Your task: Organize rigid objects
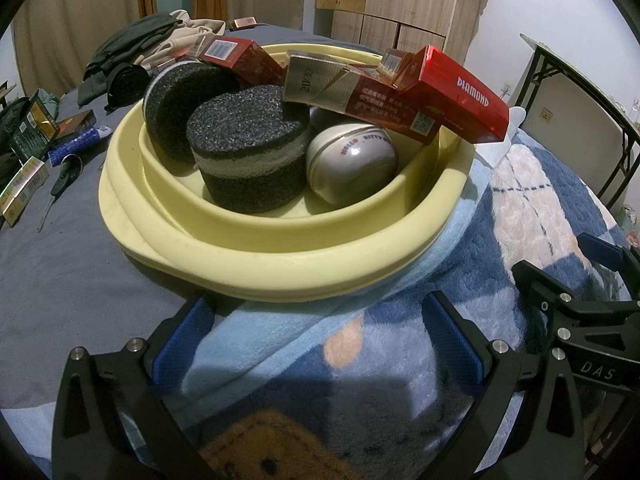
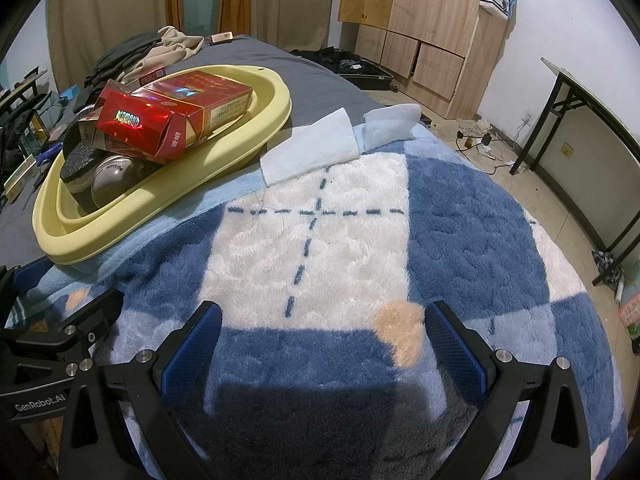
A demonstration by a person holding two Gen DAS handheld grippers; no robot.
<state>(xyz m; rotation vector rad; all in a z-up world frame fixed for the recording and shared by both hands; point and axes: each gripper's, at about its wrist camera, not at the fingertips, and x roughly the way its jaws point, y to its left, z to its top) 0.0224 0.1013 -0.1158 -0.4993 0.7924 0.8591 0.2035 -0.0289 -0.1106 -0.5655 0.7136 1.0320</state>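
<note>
A pale yellow basin (image 1: pixel 256 240) (image 2: pixel 160 204) sits on the bed, partly on a fluffy blue and white blanket (image 2: pixel 320 240). Inside it lie two black foam pucks (image 1: pixel 248 140), a silver round tin (image 1: pixel 352 164) (image 2: pixel 114 176) and several red cigarette boxes, one marked DIAMOND (image 1: pixel 460 100) (image 2: pixel 160 120). My left gripper (image 1: pixel 320 336) hovers open just in front of the basin's near rim, nothing between its fingers. My right gripper (image 2: pixel 320 340) is open over the blanket, to the right of the basin, also holding nothing; it shows at the right edge of the left wrist view (image 1: pixel 576 284).
More boxes, a blue tube (image 1: pixel 76 146) and scissors (image 1: pixel 60 184) lie on the grey sheet left of the basin. Clothes (image 1: pixel 136 48) are piled at the back. Two light blue cloths (image 2: pixel 312 148) rest on the blanket. A folding table (image 2: pixel 592 120) and wooden cabinets (image 2: pixel 420 20) stand beyond.
</note>
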